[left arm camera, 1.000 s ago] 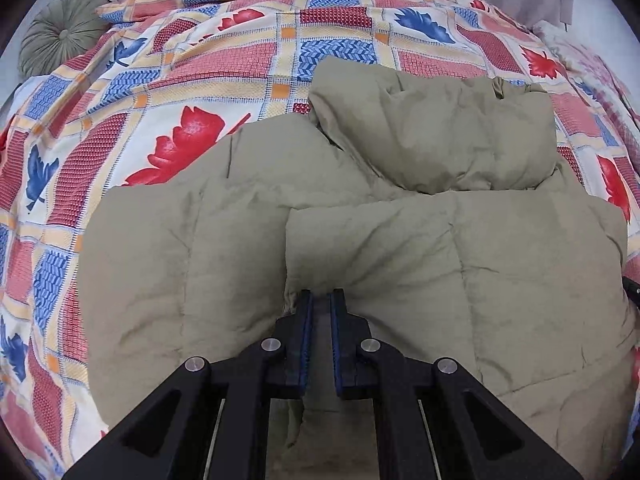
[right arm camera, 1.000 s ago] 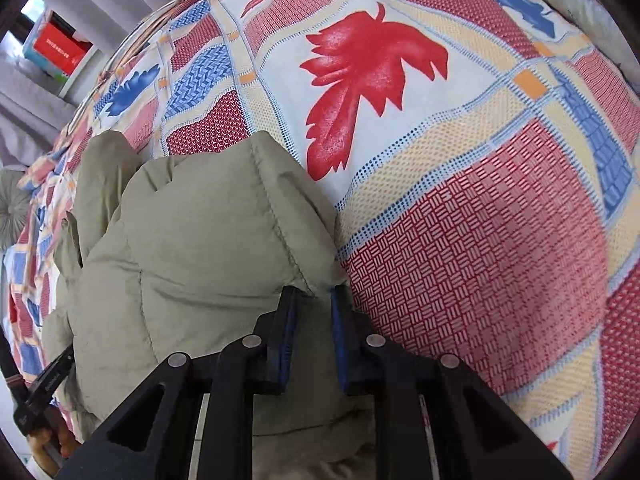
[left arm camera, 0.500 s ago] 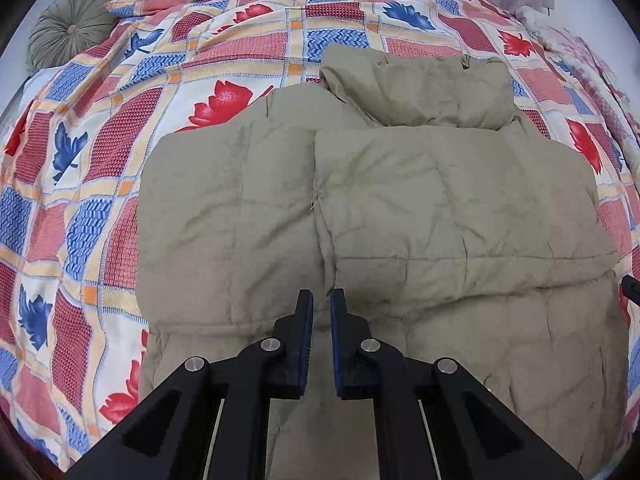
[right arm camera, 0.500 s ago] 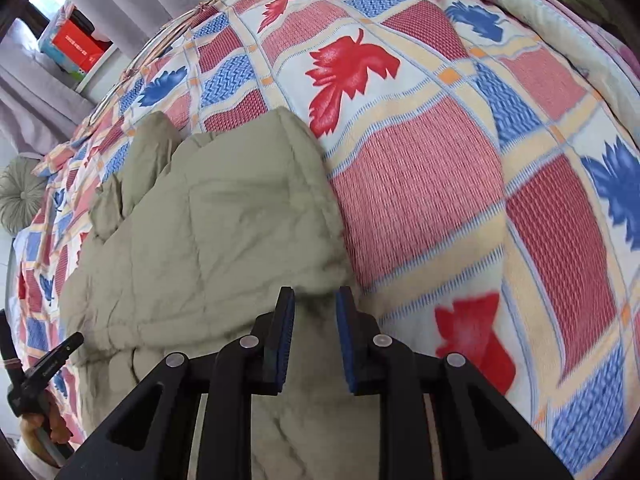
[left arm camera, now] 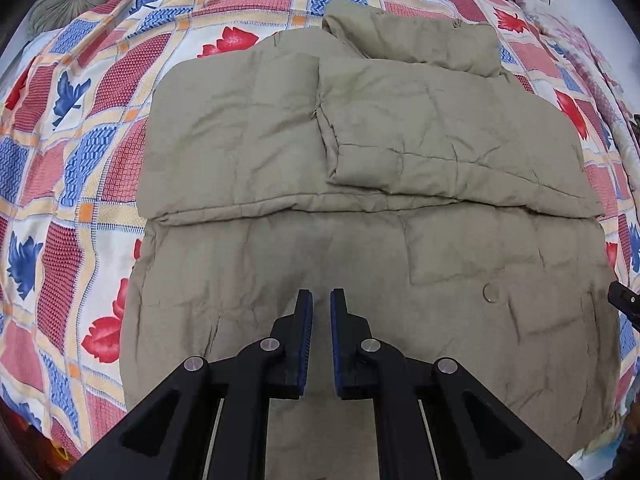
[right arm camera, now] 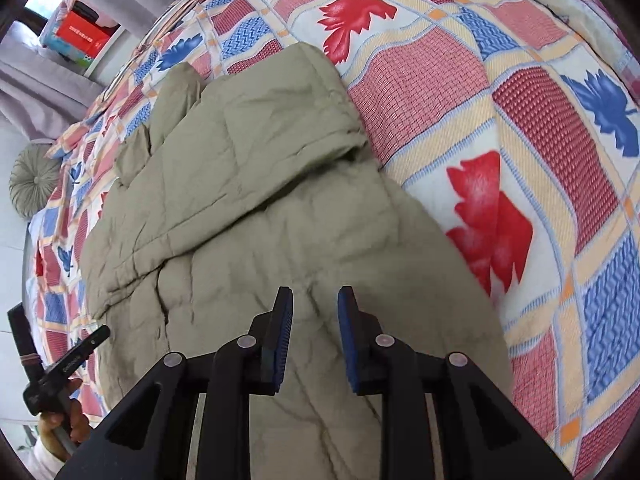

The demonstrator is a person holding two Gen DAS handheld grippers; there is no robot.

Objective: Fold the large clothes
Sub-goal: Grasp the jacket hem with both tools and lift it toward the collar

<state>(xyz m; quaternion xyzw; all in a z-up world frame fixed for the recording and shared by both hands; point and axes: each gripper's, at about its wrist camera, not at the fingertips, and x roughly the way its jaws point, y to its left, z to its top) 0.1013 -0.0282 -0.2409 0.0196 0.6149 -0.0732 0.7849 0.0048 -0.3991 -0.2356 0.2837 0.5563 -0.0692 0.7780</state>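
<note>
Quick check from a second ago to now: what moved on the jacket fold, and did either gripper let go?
Both grippers drew back from the olive padded jacket. The right gripper, which had pinched the jacket's edge, let go and stands open over it. The left gripper stays nearly shut and empty above the lower half. The jacket lies as it was on the patterned bedspread, sleeves folded in, hood at the far end.

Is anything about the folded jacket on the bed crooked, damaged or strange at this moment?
No damage shows. The olive jacket lies on the patterned bedspread with its sleeves folded in; the fold's edge across the middle runs slightly slanted and the fabric is creased. Neither tool holds it.
</note>
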